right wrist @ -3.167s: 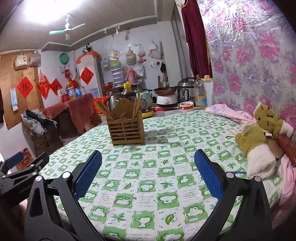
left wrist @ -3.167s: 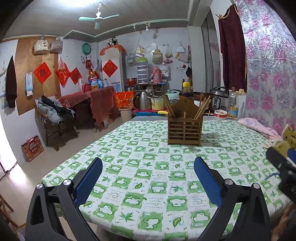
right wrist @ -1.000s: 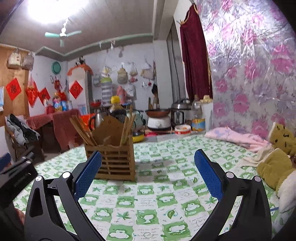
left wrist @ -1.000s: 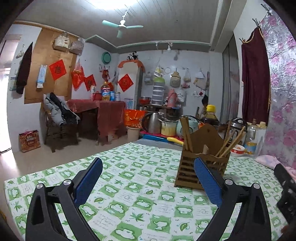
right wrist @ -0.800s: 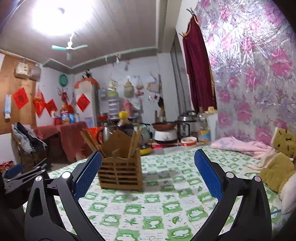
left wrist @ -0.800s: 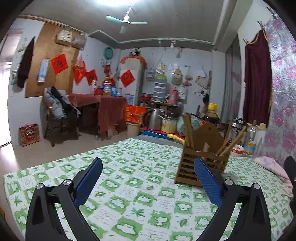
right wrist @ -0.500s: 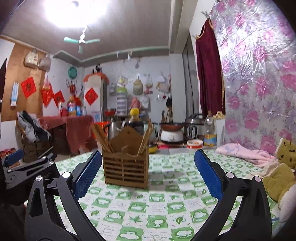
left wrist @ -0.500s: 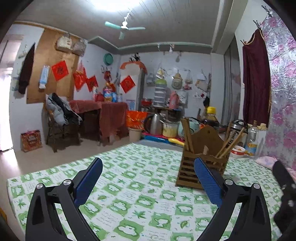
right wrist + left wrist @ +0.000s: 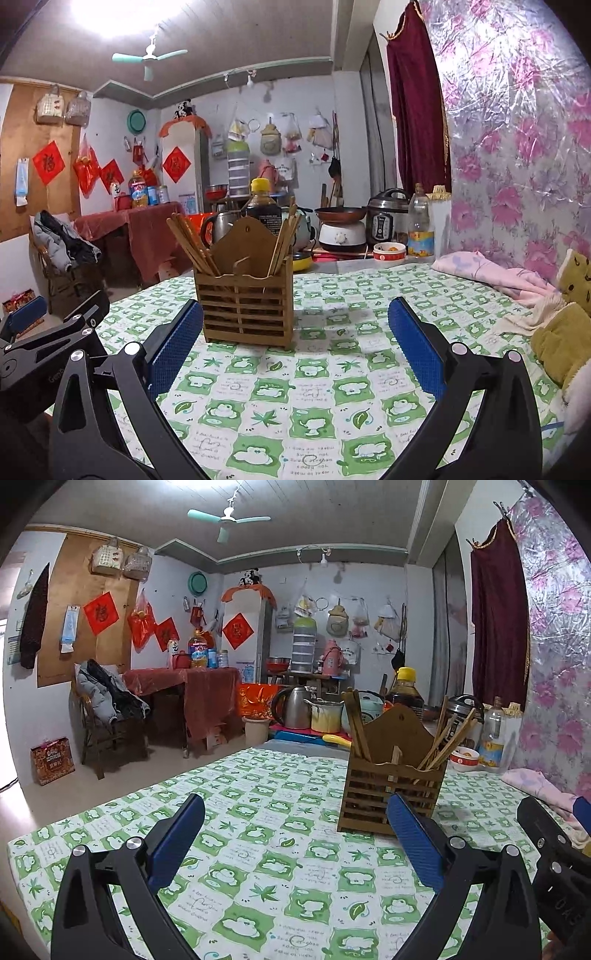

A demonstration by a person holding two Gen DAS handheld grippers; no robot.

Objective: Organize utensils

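Chopsticks [image 9: 445,738] stand in a slatted wooden holder [image 9: 391,794] on the tabletop [image 9: 258,849], which is covered by a green-and-white checked cloth. In the left wrist view the holder sits ahead and to the right, its lower right corner hidden behind the right blue finger of the left tongs [image 9: 295,830]. The left tongs are spread wide with nothing between them, hovering over the cloth. One bundle of chopsticks leans left in the holder's left part, another leans right in its right part. At the right edge the black frame of the right tongs [image 9: 554,853] shows. Behind the holder stand a dark bottle with a yellow cap [image 9: 404,690], a kettle [image 9: 293,707] and a pot [image 9: 327,714].

In the right wrist view the holder [image 9: 245,302] stands ahead, left of centre, just beyond the left finger of the right tongs [image 9: 295,349]. These tongs are also wide apart and empty. Chopsticks [image 9: 192,243] fan out on both sides of the holder's peaked back panel. The left tongs [image 9: 48,339] appear at the left edge. A pink cloth [image 9: 491,275] and yellow-green mittens [image 9: 565,332] lie at the right side.
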